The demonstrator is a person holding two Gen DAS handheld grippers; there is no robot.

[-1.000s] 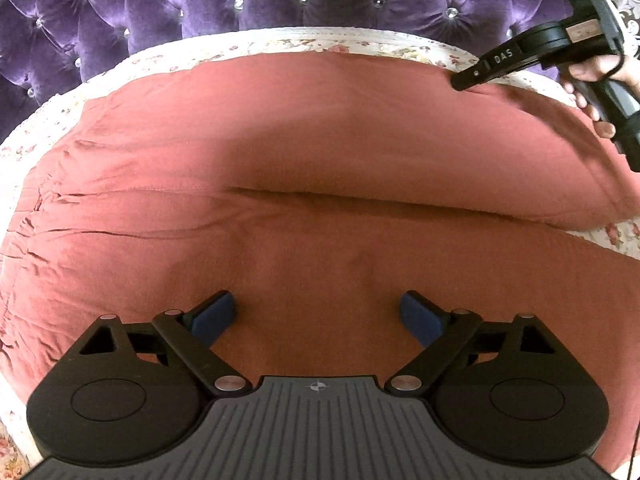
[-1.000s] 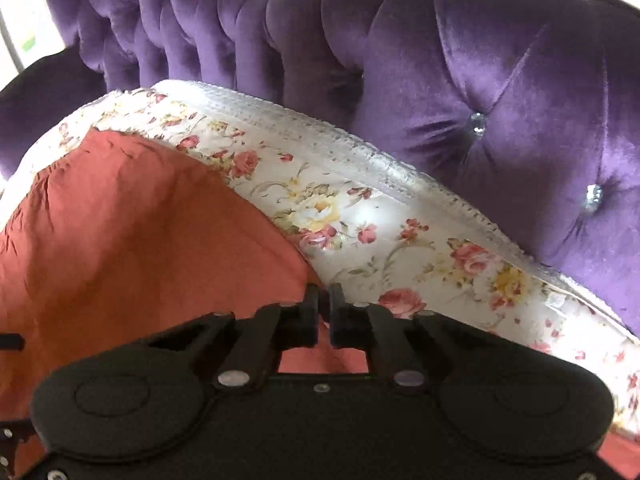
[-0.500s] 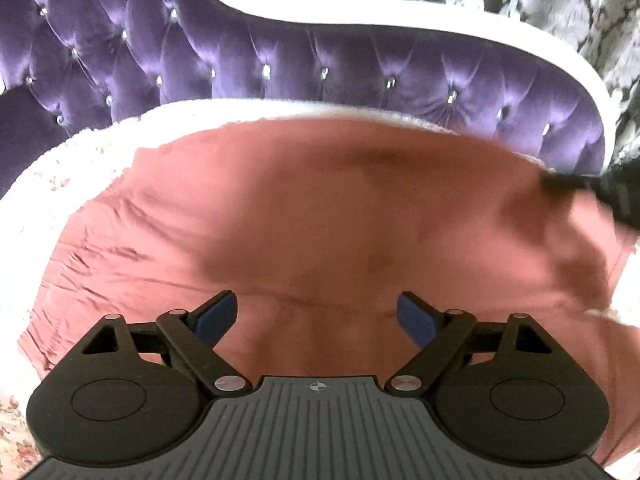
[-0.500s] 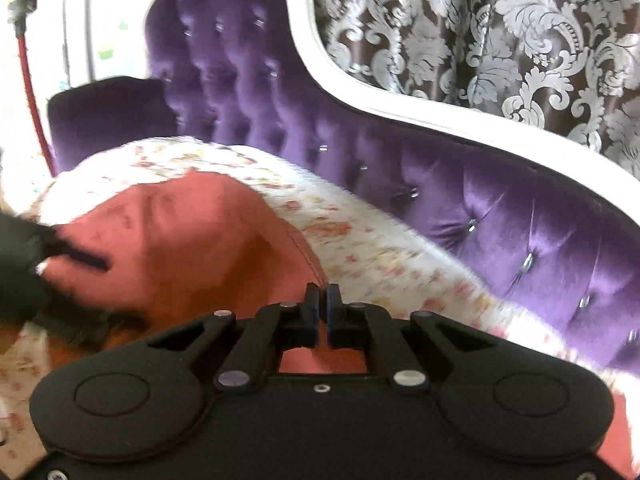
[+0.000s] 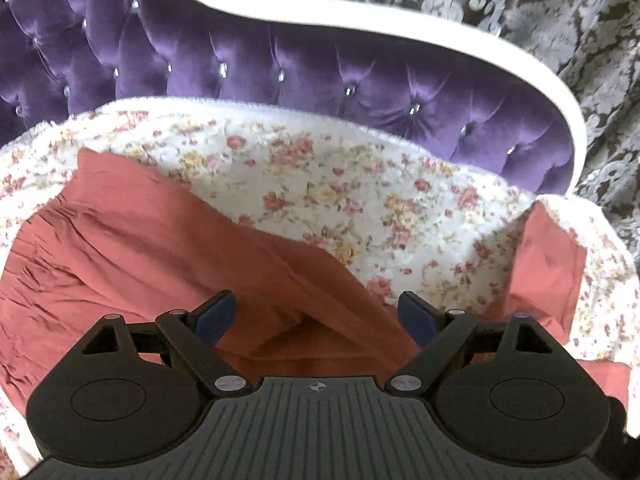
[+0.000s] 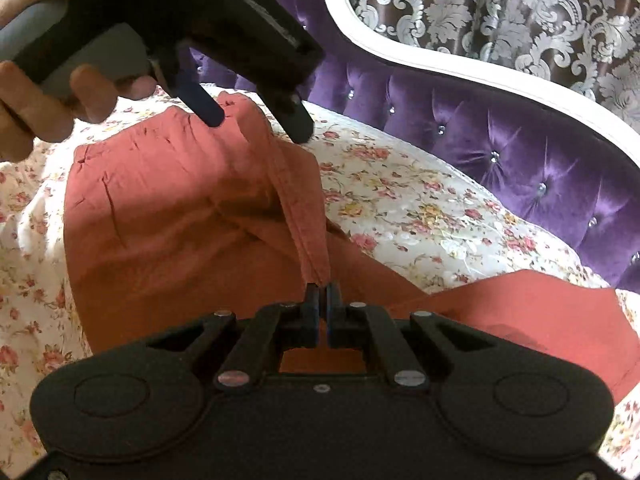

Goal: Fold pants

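Rust-red pants (image 5: 132,264) lie on a floral bedspread (image 5: 360,200). My left gripper (image 5: 316,314) is open and empty, hovering just above the pants near the waist end. In the right wrist view it (image 6: 260,120) shows at the upper left, jaws spread over a raised fold. My right gripper (image 6: 322,294) is shut on a hem edge of the pants (image 6: 168,220) and lifts it, so a taut ridge of cloth runs up from the tips. A leg end (image 5: 548,268) lies at the right.
A purple tufted headboard (image 5: 320,76) with a white frame (image 5: 400,28) rises behind the bed. A patterned silver curtain (image 6: 500,12) hangs beyond it. A hand (image 6: 48,92) holds the left gripper's handle.
My right gripper has pulled the far edge of the pants up and toward me, baring the floral bedspread behind. My left gripper has risen and stays open.
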